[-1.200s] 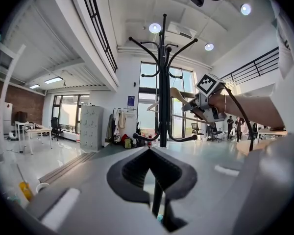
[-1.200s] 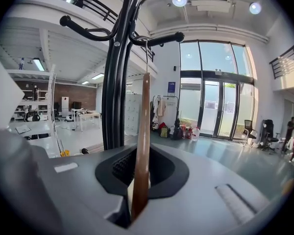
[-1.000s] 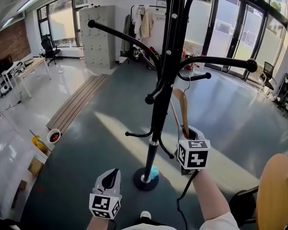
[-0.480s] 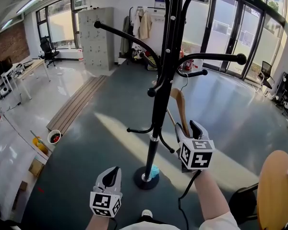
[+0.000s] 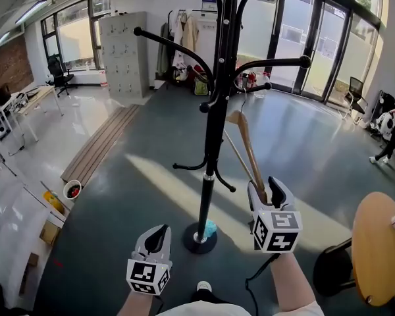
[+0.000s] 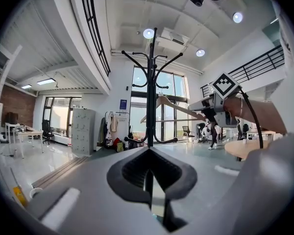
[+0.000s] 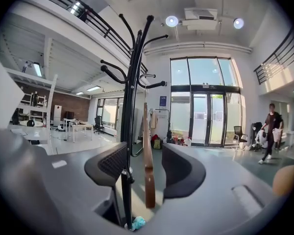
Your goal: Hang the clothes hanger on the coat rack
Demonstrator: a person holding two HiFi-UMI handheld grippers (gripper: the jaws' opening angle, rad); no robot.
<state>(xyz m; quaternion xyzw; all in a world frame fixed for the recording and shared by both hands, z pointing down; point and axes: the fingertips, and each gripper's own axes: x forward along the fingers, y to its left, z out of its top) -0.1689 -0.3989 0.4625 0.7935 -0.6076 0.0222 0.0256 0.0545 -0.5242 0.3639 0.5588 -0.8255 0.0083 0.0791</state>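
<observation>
The black coat rack (image 5: 211, 137) stands in front of me on a round base (image 5: 199, 237). A wooden clothes hanger (image 5: 246, 145) hangs by its metal hook from one of the rack's short right-hand arms (image 5: 251, 87). My right gripper (image 5: 268, 189) is open around the hanger's lower end. In the right gripper view the hanger (image 7: 148, 160) hangs between the two spread jaws with a gap on each side. My left gripper (image 5: 157, 234) is low and to the left of the base, shut and empty. The rack (image 6: 151, 89) appears in the left gripper view too.
A round wooden table (image 5: 379, 255) is close on my right. A small blue object (image 5: 210, 228) lies on the rack's base. Grey lockers (image 5: 122, 51) and a rail of clothes stand at the back wall, and desks (image 5: 26, 101) on the left. A person (image 7: 270, 131) walks far off right.
My right gripper has let go of the hanger's end and drawn back and down toward me. The hanger stays hooked on the rack arm. The left gripper has barely moved.
</observation>
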